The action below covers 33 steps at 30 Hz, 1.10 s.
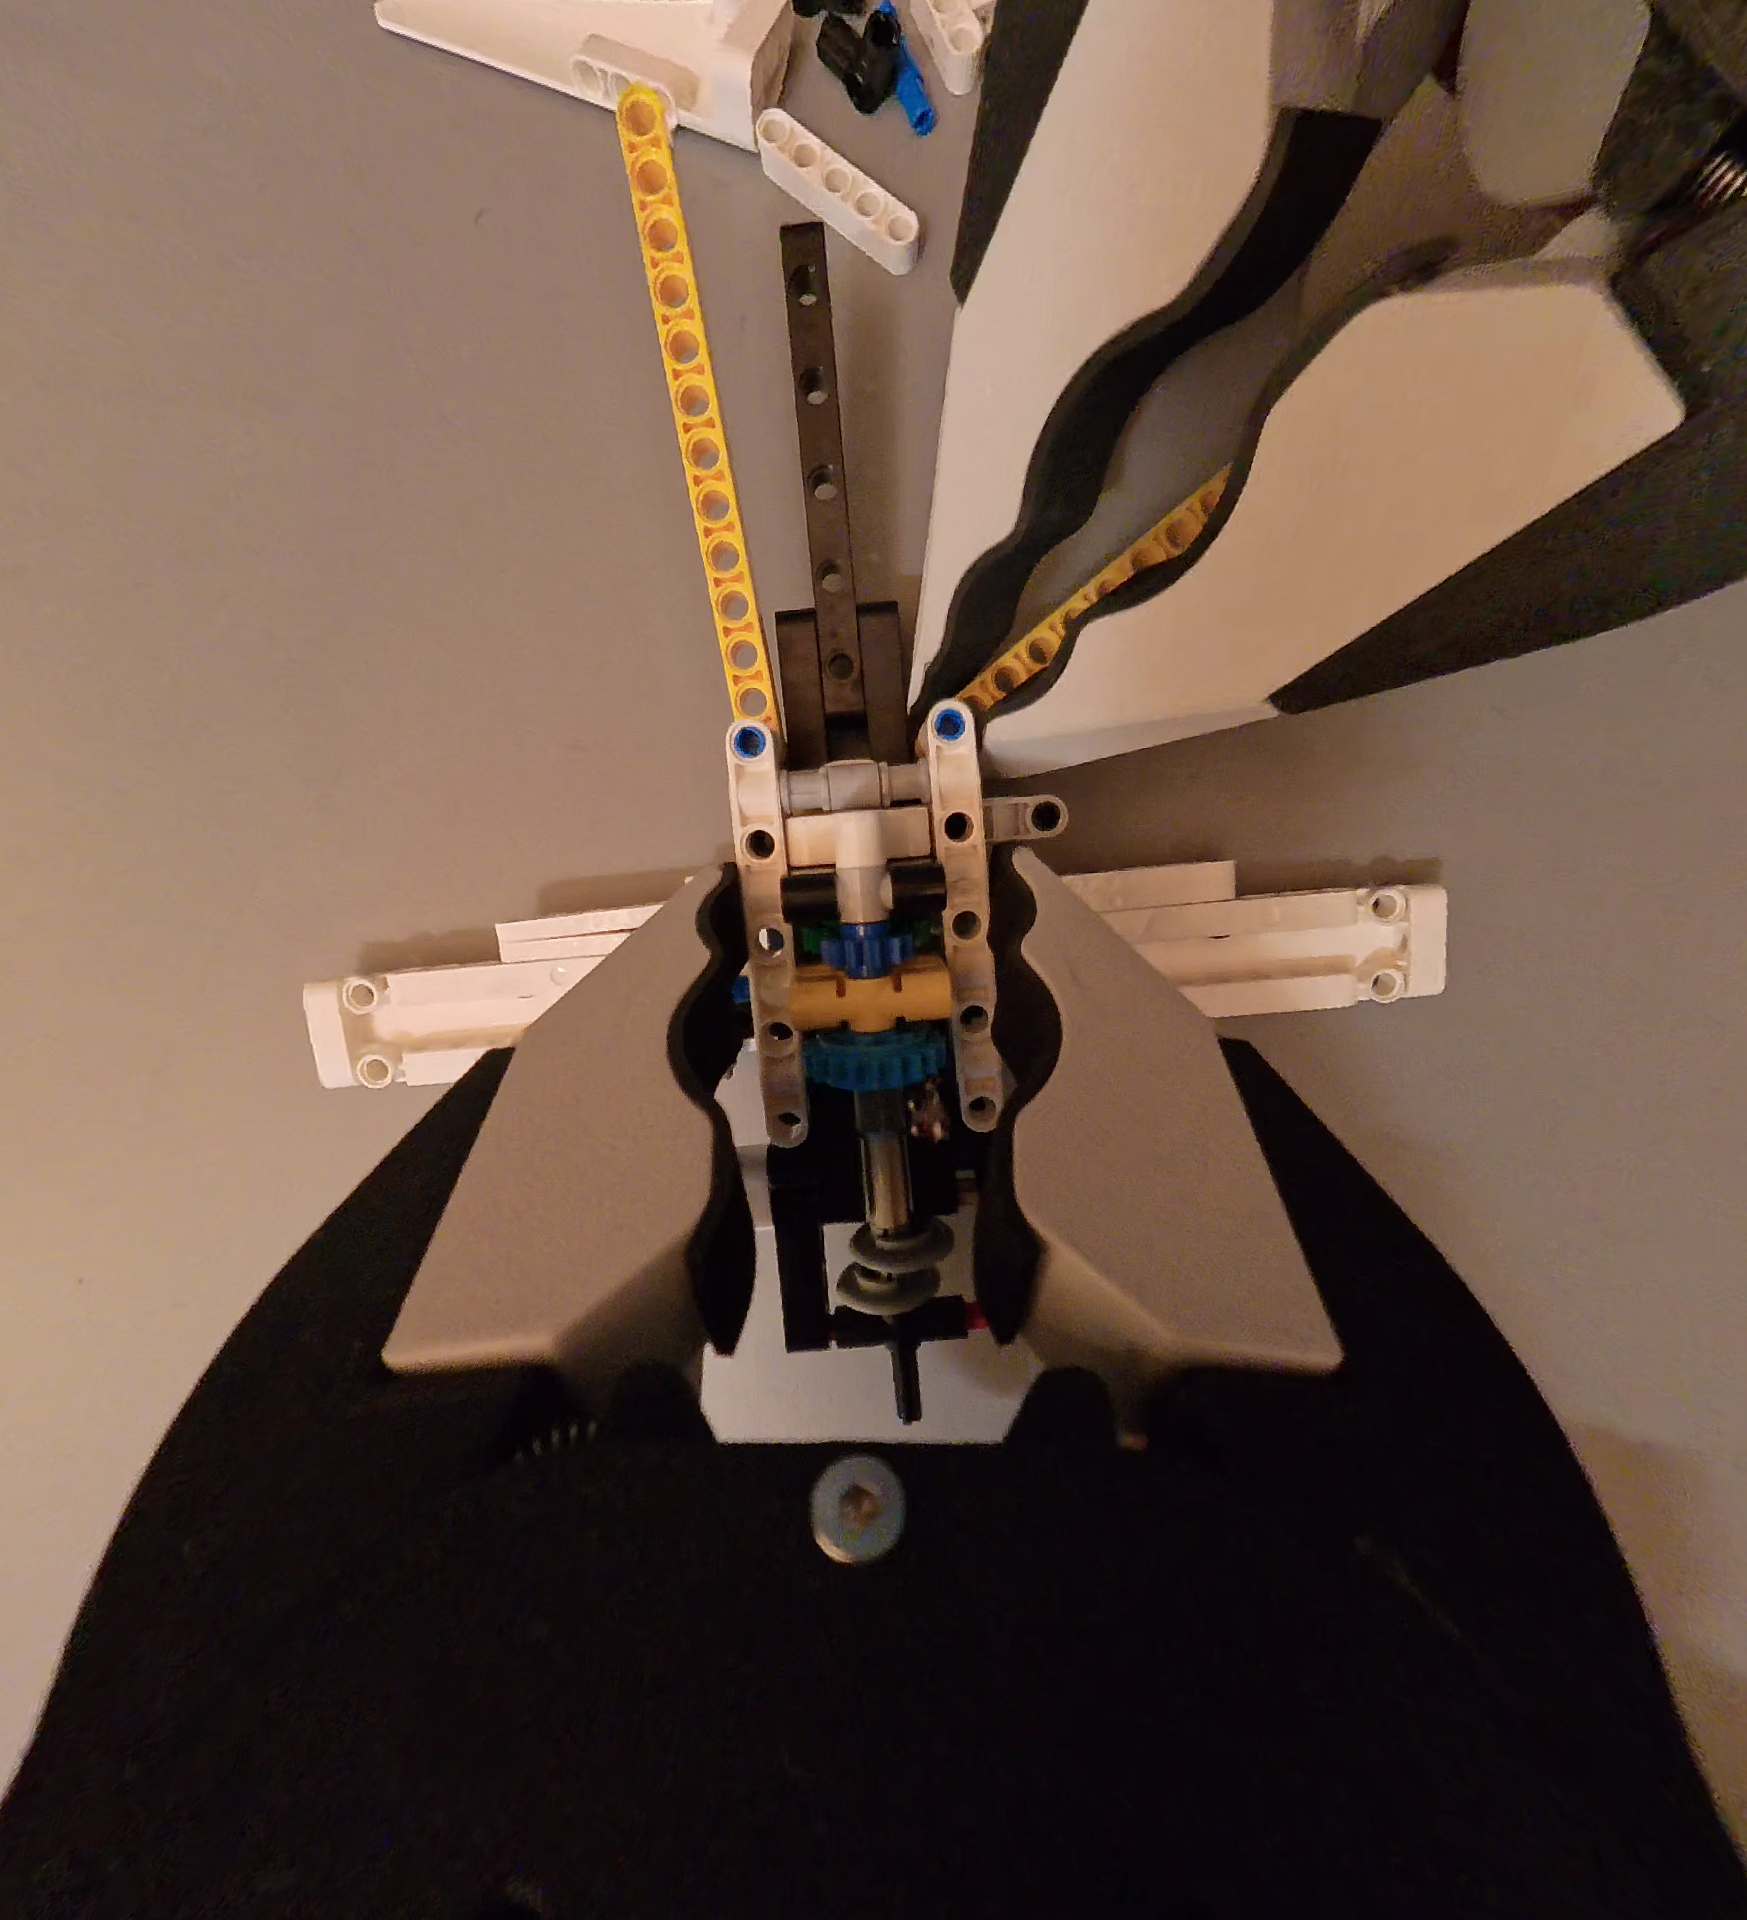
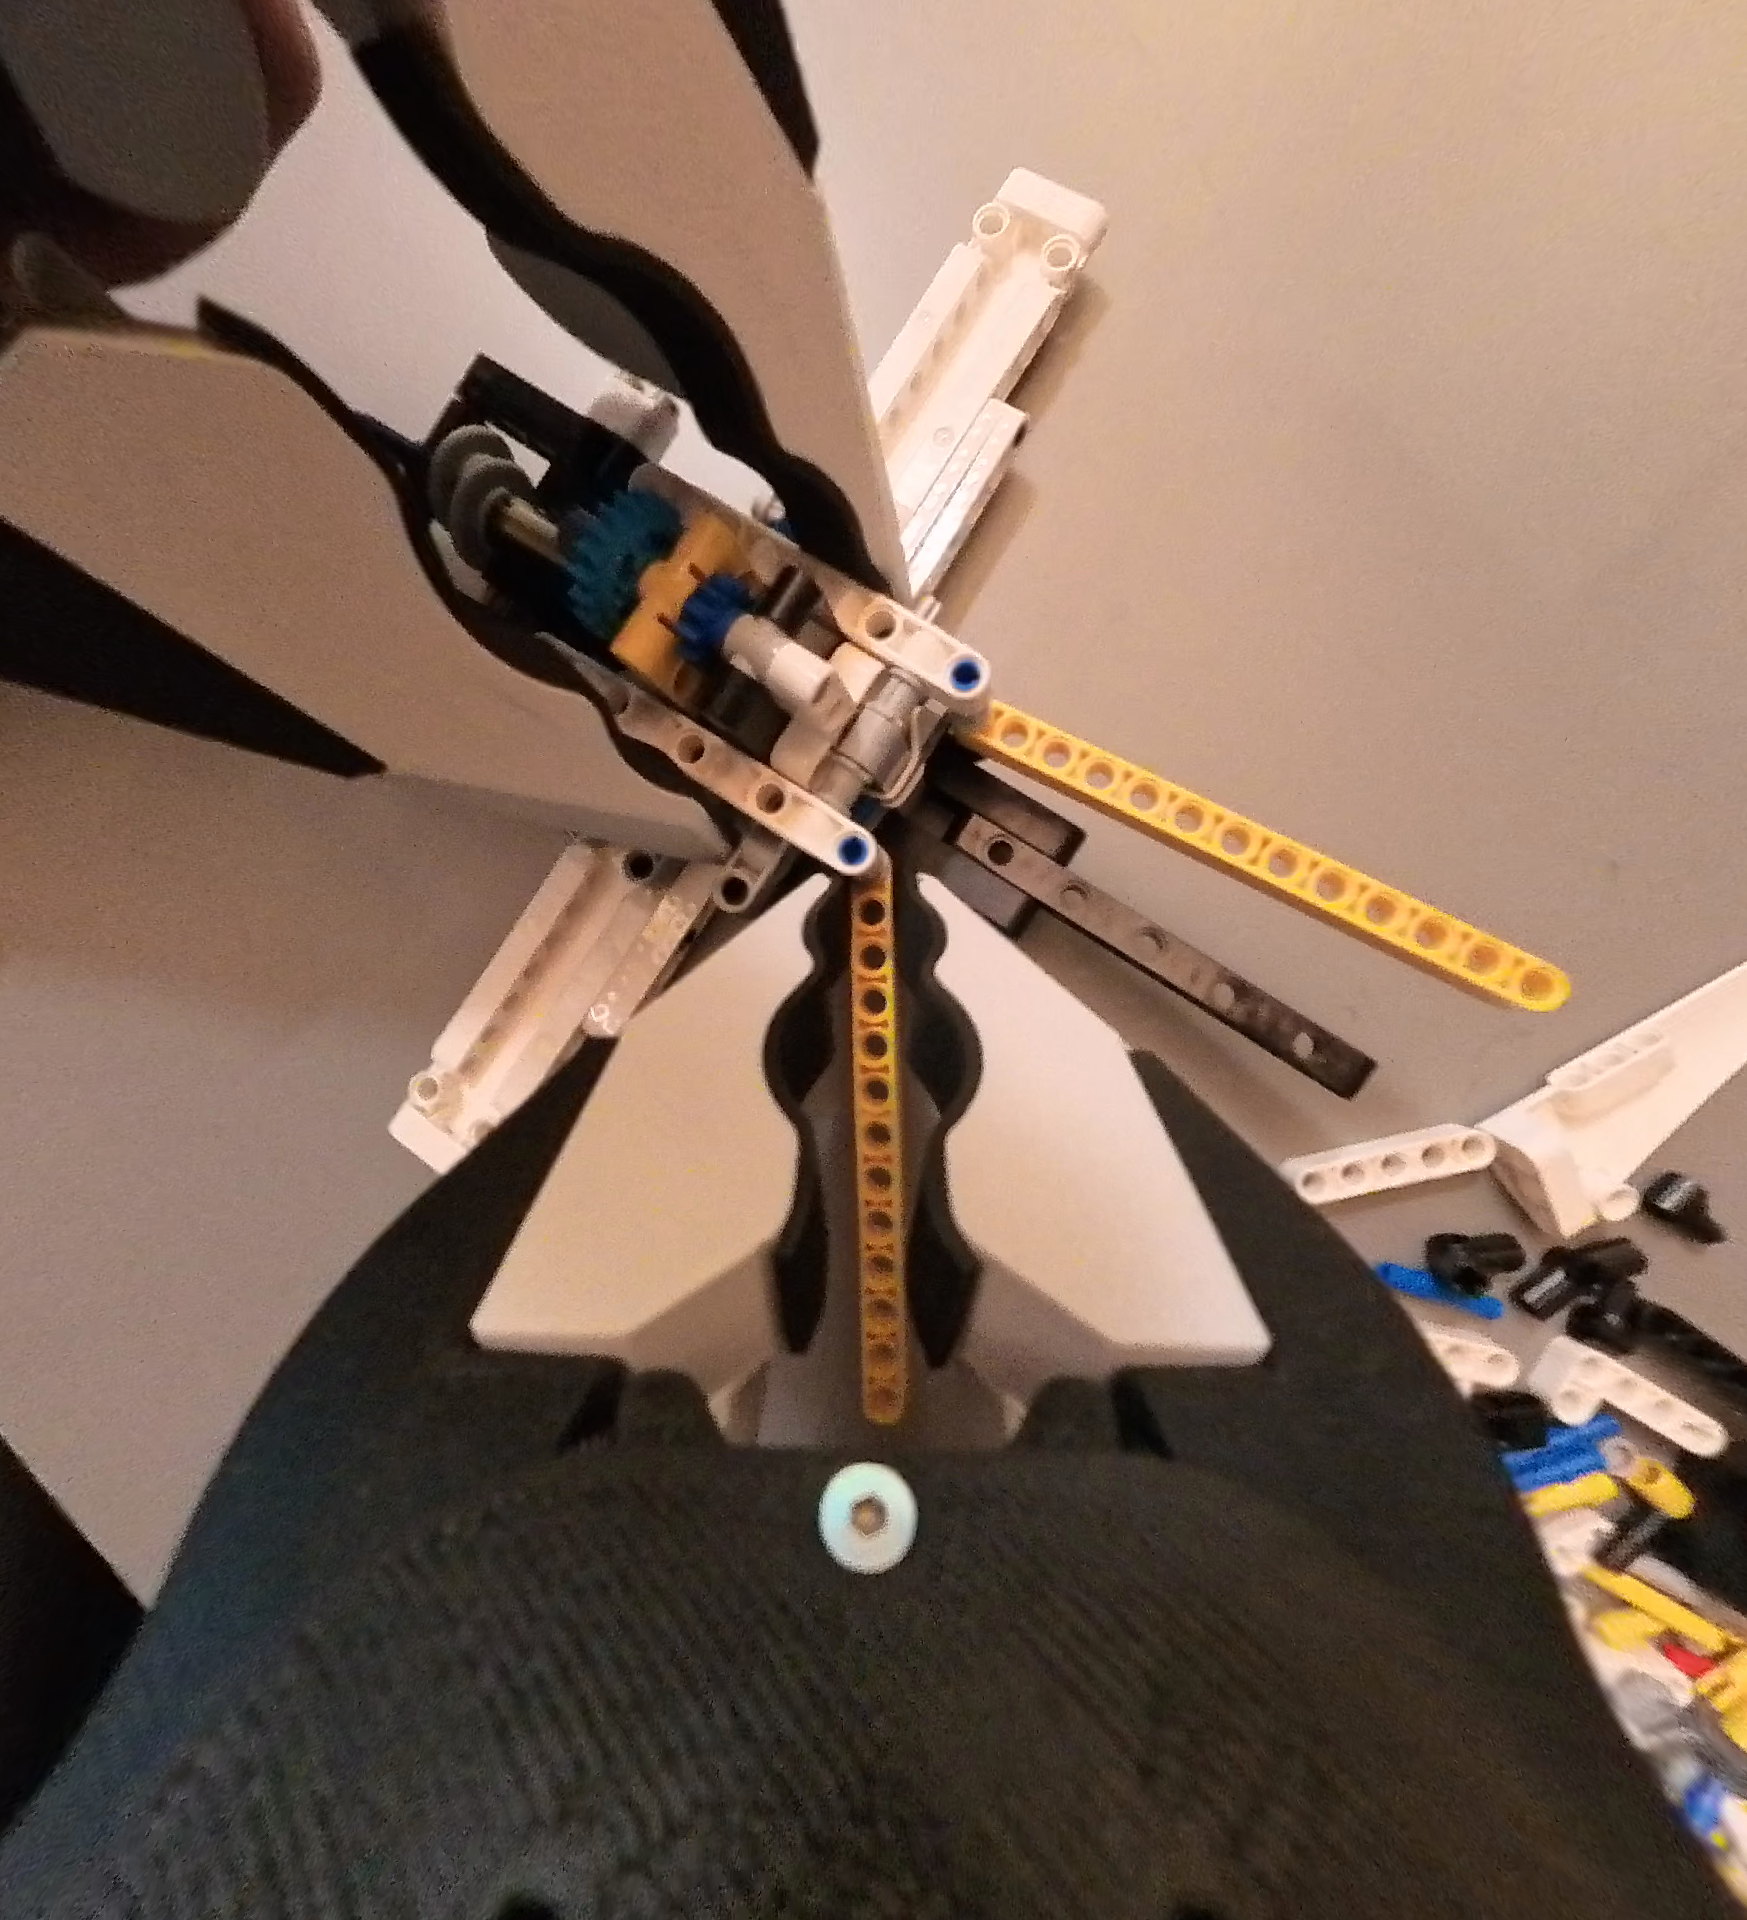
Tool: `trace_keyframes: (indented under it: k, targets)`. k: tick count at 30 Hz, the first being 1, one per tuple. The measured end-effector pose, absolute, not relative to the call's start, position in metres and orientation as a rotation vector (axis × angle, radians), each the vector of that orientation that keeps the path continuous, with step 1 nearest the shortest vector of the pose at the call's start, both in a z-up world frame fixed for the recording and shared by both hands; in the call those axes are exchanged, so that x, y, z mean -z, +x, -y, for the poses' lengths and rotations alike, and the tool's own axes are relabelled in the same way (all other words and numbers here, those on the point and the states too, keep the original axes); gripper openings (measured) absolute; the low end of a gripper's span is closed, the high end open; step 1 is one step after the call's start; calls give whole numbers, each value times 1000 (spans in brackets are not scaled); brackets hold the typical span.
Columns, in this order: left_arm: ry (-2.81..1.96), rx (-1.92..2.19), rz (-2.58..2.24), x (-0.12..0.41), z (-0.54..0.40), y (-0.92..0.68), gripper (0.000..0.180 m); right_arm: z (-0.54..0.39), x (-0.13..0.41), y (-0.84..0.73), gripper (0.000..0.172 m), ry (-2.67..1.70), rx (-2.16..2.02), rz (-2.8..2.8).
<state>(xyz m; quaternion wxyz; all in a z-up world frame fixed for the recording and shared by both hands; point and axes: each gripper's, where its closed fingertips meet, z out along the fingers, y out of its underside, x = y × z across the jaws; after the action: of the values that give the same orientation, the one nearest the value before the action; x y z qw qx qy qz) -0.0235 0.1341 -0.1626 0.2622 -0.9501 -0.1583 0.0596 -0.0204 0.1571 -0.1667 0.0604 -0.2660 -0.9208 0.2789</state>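
On the grey counter [image 1: 173, 520] rests a brick-built model [image 1: 869, 935] with white side rails, blue gears and a tan cross-piece. The left tongs [image 1: 869, 977] are clamped on its frame, their dark pads pressing the white holed rails from both sides. The right tongs [image 2: 884, 1039] are closed on a yellow holed beam [image 2: 879, 1143] that runs lengthwise between the pads, its far end meeting the blue pin at the model's corner.

The left wrist view shows this beam only as a sliver [image 1: 1087, 603] between the pads of the right tongs. It does show the model's shaft and grey discs plainly. Only the right wrist view shows the heap of loose parts [image 2: 1627, 1507] at the lower right, and the full lengths of the second yellow beam [image 2: 1264, 852] and the black beam [image 2: 1191, 987].
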Motion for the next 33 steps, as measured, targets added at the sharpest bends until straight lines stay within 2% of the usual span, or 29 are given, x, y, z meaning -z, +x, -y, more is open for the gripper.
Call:
trace_keyframes:
  k: [7,11,12,14,15,19,21,23,28,32,33]
  targets:
    - [-2561,-181,423,162,-134,-25,47,-158,169,-22,8,-777,-819,2750]
    - [-2526,-137,429,163,-134,-23,47,-155,160,-21,10,-978,-1127,2753]
    - [-2519,-133,429,163,-135,-23,48,-153,151,-19,17,-1068,-1263,2751]
    - [-2523,-137,427,163,-135,-23,48,-157,124,-18,46,-1175,-1571,2677]
    - [-2525,-138,427,163,-135,-23,48,-164,115,-21,48,-1218,-1647,2627]
    - [-2511,-126,432,163,-135,-23,48,-196,136,-26,78,-1105,-1323,2685]
    - [-2505,-127,424,163,-135,-23,48,-190,141,-20,74,-1006,-1300,2727]
    - [-2495,-134,395,162,-136,-23,48,-181,142,-16,51,-992,-1351,2758]
    - [-2440,-119,176,161,-142,-12,47,-178,166,-2,41,-1350,-1384,2946]
    - [-2460,-130,165,161,-142,-11,47,-165,158,6,9,-1562,-1697,2949]
    - [-2464,-129,174,161,-142,-11,47,-164,159,6,9,-1573,-1705,2941]
